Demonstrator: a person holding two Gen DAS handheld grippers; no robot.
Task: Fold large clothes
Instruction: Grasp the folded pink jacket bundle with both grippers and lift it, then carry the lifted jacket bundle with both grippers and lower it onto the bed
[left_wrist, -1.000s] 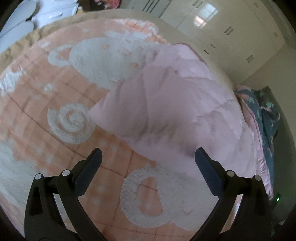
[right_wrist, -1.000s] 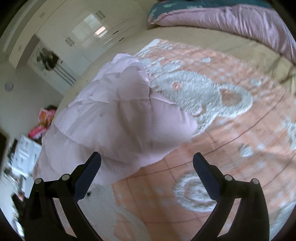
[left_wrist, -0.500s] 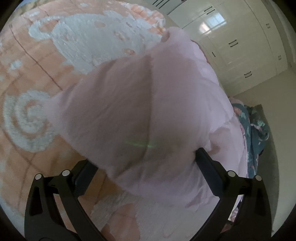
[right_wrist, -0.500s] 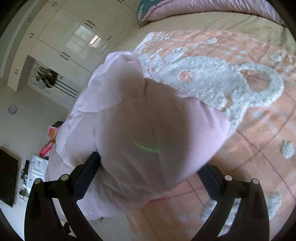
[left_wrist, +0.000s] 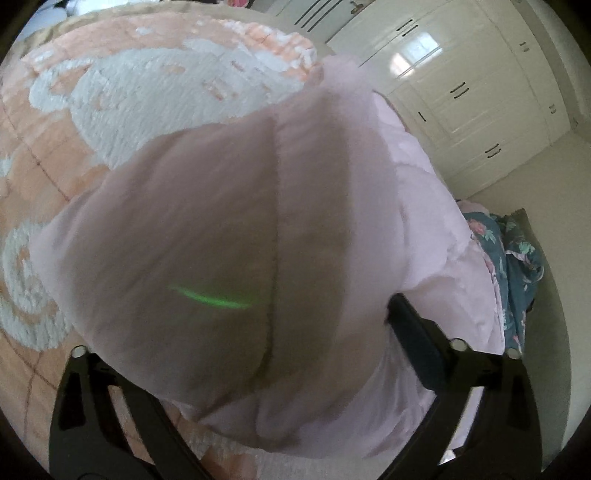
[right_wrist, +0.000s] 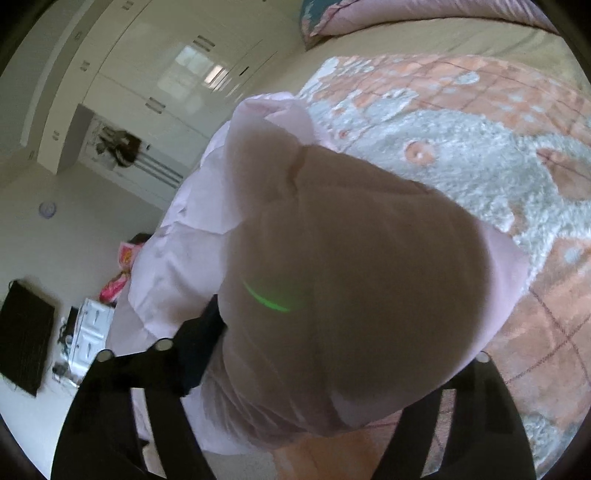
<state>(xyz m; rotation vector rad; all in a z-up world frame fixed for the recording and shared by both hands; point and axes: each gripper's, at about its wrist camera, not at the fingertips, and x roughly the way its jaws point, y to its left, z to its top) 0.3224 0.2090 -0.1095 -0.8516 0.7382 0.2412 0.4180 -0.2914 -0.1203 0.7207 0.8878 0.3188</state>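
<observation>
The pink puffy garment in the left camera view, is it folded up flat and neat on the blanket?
No, the pink garment bulges in a rumpled mound over the peach blanket, filling the space between the left gripper fingers.

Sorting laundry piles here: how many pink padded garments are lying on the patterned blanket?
1. The pink padded garment lies on the patterned blanket, bulging between each gripper's fingers in both wrist views; anything beneath it is hidden.

A bed (left_wrist: 373, 14) carries it all, its tan sheet showing along the far edge. Spread over it lies a peach blanket (left_wrist: 48, 155) with fluffy white figures and thin grid lines. On the blanket sits a puffy pink garment (left_wrist: 207, 236), bulging up close. A floral quilt (right_wrist: 424, 14) is bunched at the bed's end.
</observation>
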